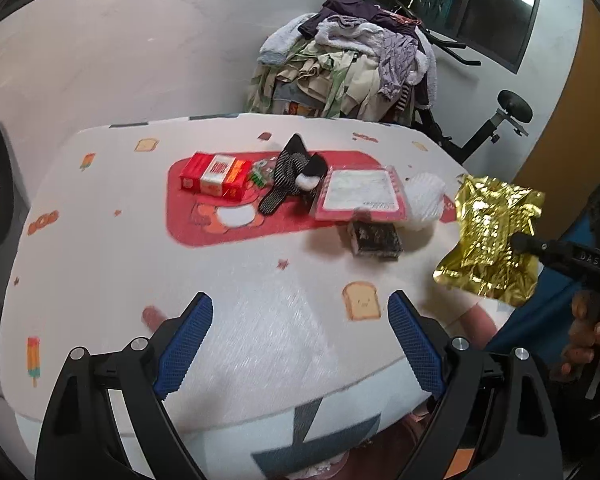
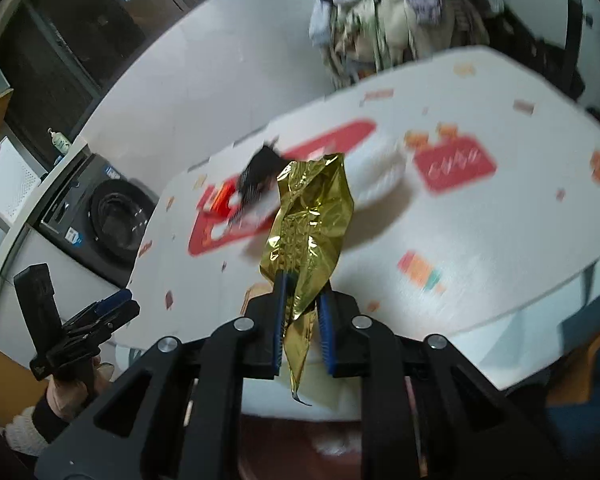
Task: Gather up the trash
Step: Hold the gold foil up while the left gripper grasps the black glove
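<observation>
Remaining litter is spread on the table (image 1: 100, 240), toward twelve o'clock. A gold foil bag (image 2: 308, 236) is kept clamped in the right gripper (image 2: 302, 300), lifted for disposal. The left gripper (image 1: 300, 340) is held released, empty.

The right tool (image 2: 300, 308) is clamped tight and angled downward; the left tool (image 1: 300, 340) hangs with jaws spread wide, gripping nothing.
</observation>
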`<state>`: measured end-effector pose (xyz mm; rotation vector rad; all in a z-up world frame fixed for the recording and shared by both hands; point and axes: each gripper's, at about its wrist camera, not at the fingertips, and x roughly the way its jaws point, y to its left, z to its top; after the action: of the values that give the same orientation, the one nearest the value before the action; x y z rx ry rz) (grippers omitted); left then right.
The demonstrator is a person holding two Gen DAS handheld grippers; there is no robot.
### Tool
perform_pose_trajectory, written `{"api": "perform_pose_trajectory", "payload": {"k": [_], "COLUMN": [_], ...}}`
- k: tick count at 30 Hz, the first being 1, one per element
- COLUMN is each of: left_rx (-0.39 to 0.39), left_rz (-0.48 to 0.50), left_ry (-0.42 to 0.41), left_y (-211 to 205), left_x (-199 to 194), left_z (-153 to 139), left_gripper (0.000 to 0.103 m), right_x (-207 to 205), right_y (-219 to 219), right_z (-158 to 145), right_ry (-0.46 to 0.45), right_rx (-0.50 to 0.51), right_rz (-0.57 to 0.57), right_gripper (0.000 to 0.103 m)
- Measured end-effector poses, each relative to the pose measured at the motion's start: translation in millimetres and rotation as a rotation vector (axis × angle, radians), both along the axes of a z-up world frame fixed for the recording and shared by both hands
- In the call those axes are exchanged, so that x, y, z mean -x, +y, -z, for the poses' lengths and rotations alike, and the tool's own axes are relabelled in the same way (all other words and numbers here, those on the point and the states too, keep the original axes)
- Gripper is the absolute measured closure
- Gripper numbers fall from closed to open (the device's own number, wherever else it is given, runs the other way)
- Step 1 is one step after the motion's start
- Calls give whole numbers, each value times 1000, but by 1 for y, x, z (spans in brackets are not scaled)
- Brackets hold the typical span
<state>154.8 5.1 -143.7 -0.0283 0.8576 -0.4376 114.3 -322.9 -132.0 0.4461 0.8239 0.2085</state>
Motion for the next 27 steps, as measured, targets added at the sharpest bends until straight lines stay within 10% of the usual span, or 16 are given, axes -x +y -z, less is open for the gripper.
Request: {"api": "perform_pose_trajectory", "payload": {"k": [5, 12, 22, 25, 27], "left_rx": [-1, 95, 389, 418, 408], "left_rz": [37, 11, -147, -177, -190], "left_ry": [2, 152, 366, 405, 373], "left_y": [-23, -41, -35, -33, -30], "left_x": [-33, -111, -181, -186, -184], "left_z": [-4, 19, 70, 81, 74], "left_gripper": [23, 65, 67, 96, 98], "right_x": [-12, -27, -40, -41, -42], "right_y": [-17, -39, -61, -62, -62], "right_z": [-13, -8, 4, 5, 4], "right_ry": [-60, -78, -72, -73, -77], "right_rx": [47, 54, 56, 54, 58], "right_rz": [25, 48, 75, 77, 75], "right_gripper": [85, 85, 85, 85, 85]}}
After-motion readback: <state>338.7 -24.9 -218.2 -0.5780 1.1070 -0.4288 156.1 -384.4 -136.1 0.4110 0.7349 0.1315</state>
